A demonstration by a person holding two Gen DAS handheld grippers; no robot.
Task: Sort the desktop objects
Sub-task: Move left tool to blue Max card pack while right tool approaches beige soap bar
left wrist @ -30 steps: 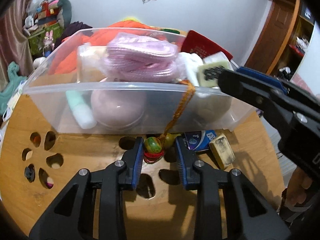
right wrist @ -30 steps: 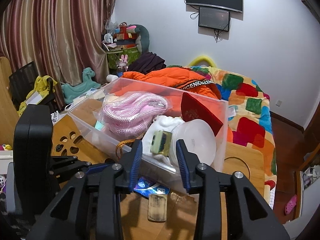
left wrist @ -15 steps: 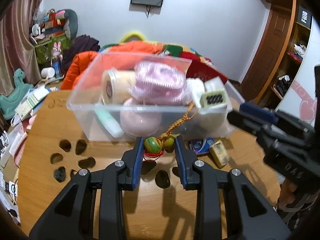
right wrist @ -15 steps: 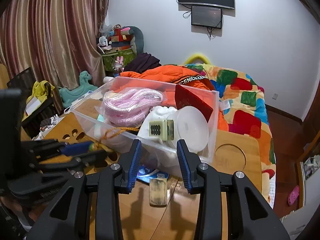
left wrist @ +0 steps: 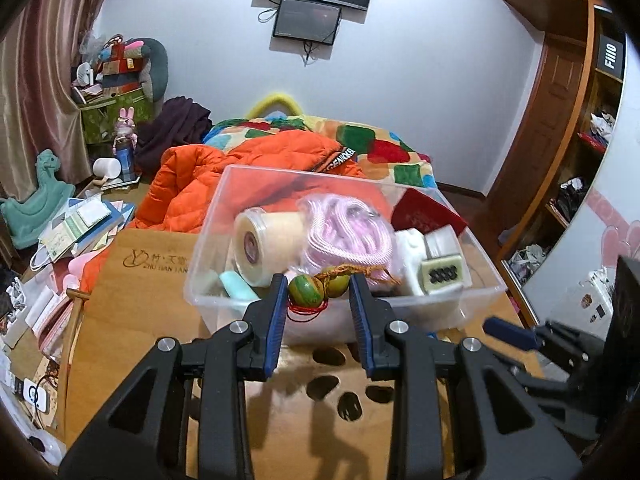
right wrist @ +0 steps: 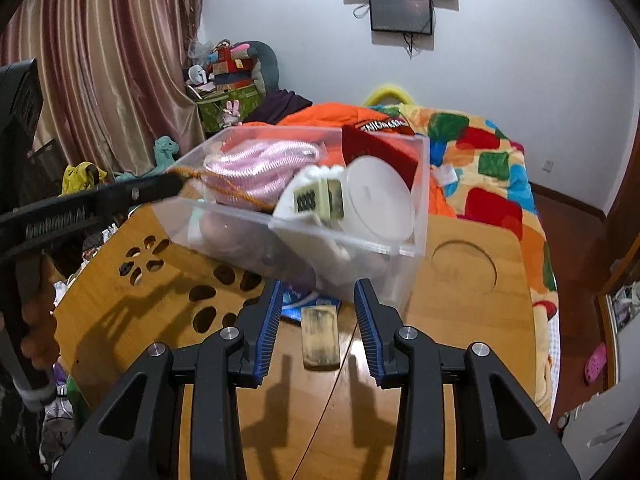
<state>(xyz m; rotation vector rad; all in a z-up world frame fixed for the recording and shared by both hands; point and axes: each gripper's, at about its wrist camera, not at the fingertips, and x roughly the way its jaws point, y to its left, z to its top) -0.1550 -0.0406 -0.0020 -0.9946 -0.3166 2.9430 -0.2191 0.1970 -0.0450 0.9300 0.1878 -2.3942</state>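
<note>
Beads on an orange cord (left wrist: 316, 289) sit between the blue pads of the left hand-held gripper (left wrist: 318, 300), held up over the near rim of the clear plastic bin (left wrist: 208, 264). Whether both pads press on the beads I cannot tell; the green bead touches the left pad. The cord trails from the beads toward 1 o'clock over the pink rope bundle (left wrist: 348, 236) in the bin. Also in the bin: a cream roll (left wrist: 268, 246) at 10 o'clock from the beads, a mahjong tile (left wrist: 442, 276) at 3 o'clock, and a red box (left wrist: 426, 214) behind it.

From the right wrist view, the right hand-held gripper (right wrist: 316, 312) hovers with its jaws apart over the wooden desk (right wrist: 460, 320), gripping nothing. A yellowish worn block (right wrist: 320, 338) lies flat on the desk between the fingers, with a blue packet (right wrist: 304, 306) just beyond it at 11 o'clock, touching the bin's base.
</note>
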